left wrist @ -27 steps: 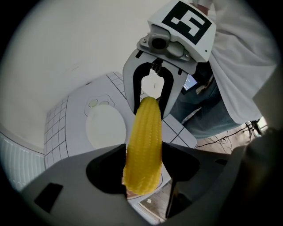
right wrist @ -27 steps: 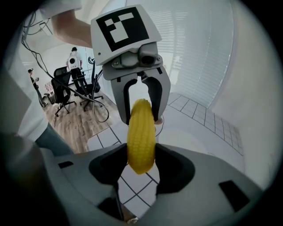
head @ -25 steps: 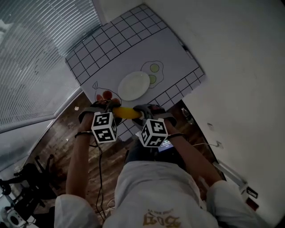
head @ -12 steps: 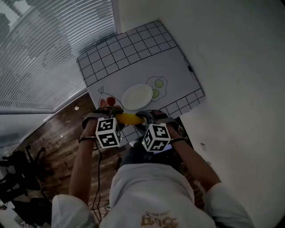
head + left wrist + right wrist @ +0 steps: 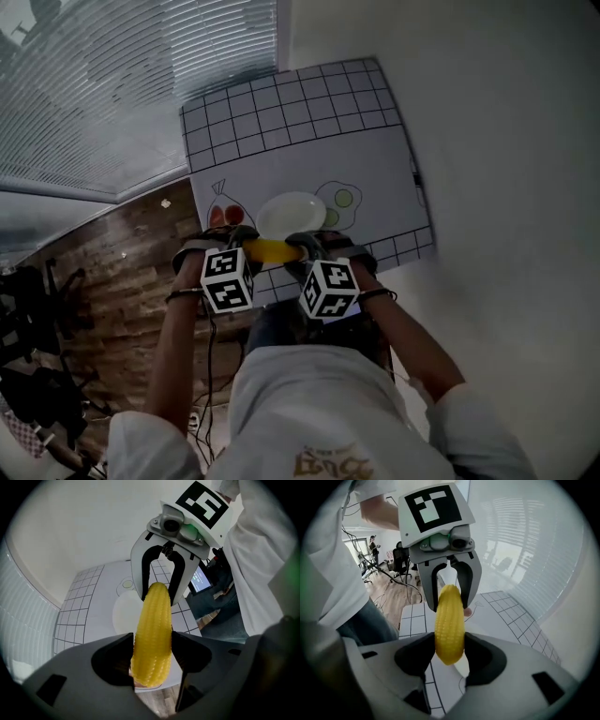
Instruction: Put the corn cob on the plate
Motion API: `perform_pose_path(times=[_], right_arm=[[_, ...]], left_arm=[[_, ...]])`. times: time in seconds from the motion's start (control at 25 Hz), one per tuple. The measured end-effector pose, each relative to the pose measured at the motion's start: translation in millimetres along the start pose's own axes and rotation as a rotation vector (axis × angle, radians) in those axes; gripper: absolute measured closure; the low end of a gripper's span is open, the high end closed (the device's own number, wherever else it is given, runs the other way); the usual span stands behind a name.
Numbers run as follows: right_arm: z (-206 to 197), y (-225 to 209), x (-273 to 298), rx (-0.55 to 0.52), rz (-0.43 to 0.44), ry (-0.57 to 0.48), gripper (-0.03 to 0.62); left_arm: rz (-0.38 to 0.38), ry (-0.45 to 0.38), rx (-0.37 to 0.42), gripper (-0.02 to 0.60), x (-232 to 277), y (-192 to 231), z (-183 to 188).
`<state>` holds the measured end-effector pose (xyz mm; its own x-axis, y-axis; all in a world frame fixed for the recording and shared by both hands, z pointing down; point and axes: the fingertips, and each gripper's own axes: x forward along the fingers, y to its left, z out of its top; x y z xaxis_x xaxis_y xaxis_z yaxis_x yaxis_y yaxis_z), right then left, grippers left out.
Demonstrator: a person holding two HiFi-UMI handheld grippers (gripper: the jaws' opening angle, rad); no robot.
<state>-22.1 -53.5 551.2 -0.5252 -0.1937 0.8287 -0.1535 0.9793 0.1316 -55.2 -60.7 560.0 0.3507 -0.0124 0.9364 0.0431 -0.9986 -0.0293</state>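
Over the mat (image 5: 300, 141) edge, left gripper (image 5: 152, 644) and right gripper (image 5: 449, 646) jaws clamped on corn cob (image 5: 272, 249), plate (image 5: 291, 214) just beyond

Corn cob (image 5: 152, 634): yellow, lengthwise down the middle of the frame, near end clamped between the left gripper's (image 5: 152, 642) dark grey jaws. Far end: held between the black-lined jaws of the right gripper (image 5: 158, 593), which carries a black-and-white marker cube (image 5: 204, 503). Beneath: white plate (image 5: 123, 613) on a white mat (image 5: 79, 606) with grid lines. Right side: lit screen (image 5: 200, 581), blue jeans (image 5: 220, 613), white shirt (image 5: 262, 559). Bottom edge: strip of wooden floor (image 5: 159, 698)
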Motion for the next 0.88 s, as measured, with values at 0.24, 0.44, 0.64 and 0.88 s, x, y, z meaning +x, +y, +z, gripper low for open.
perform_pose_path(times=[0.24, 0.44, 0.64, 0.88], right_arm=[[-17.8, -15.4, -0.7, -0.075, 0.063, -0.005, 0.393], [-28.8, -24.6, -0.1, -0.114, 0.098, -0.007, 0.393], [-38.9, -32.6, 5.1, -0.180, 0.108, 0.021, 0.393], [-56.8, -41.1, 14.5, -0.218, 0.129, 0.053, 0.393]], left_arm=[[0.013, 0.032, -0.095, 0.322, 14.0, 11.1, 10.7], [0.017, 0.039, -0.154, 0.322, 23.2, 17.3, 17.4], [0.014, 0.043, -0.211, 0.322, 35.1, 22.9, 19.5], [0.003, 0.043, -0.262, 0.324, 54.9, 29.0, 23.3]])
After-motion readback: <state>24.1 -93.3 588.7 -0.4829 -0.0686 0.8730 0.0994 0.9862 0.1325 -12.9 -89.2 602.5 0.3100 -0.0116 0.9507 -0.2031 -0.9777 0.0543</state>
